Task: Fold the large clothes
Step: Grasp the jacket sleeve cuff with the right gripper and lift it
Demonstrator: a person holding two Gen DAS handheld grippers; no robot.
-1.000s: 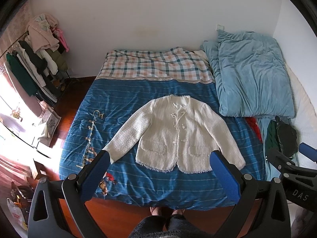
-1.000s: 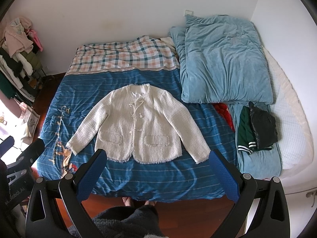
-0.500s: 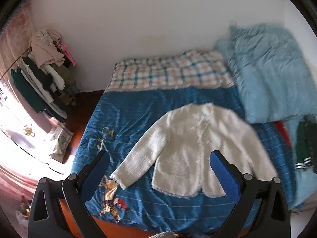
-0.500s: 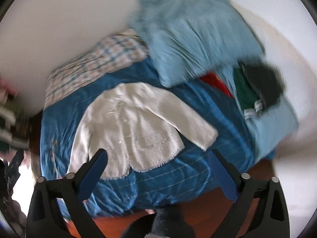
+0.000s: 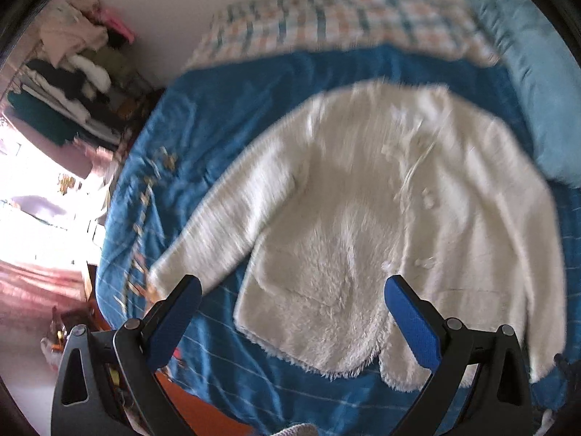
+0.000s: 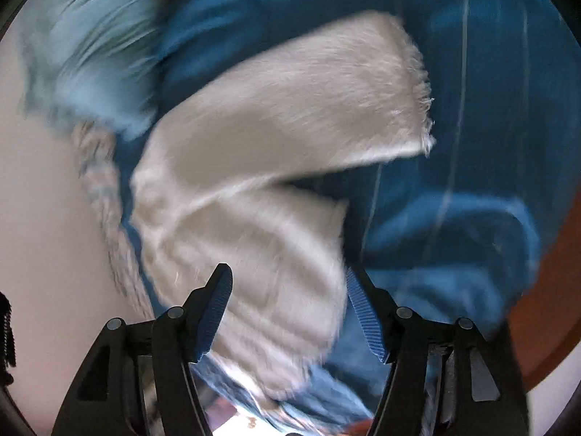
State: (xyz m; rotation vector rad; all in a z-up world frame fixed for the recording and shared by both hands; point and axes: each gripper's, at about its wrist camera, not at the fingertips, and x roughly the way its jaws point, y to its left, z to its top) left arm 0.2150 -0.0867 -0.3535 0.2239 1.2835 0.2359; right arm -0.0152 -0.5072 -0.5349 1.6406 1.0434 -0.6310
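A cream fuzzy jacket [image 5: 363,200] lies flat, front up, on the blue bedspread [image 5: 225,116], sleeves spread. My left gripper [image 5: 292,299] is open and hovers above the jacket's bottom hem, nothing between its blue pads. In the right wrist view the jacket's sleeve [image 6: 290,101] and side [image 6: 261,254] fill the frame, blurred and rotated. My right gripper [image 6: 288,301] is open close over the jacket's side, with fabric showing between the pads; no grip is visible.
A light blue duvet [image 5: 537,83] lies at the bed's right; it also shows in the right wrist view [image 6: 94,43]. A plaid sheet [image 5: 345,18] covers the head end. A clothes rack [image 5: 69,83] stands left. Wooden floor [image 6: 552,290] lies past the bed edge.
Both grippers have dropped from a high view of the whole bed to close over the jacket. The right gripper has swung and rolled toward the jacket's right sleeve. The jacket has not moved.
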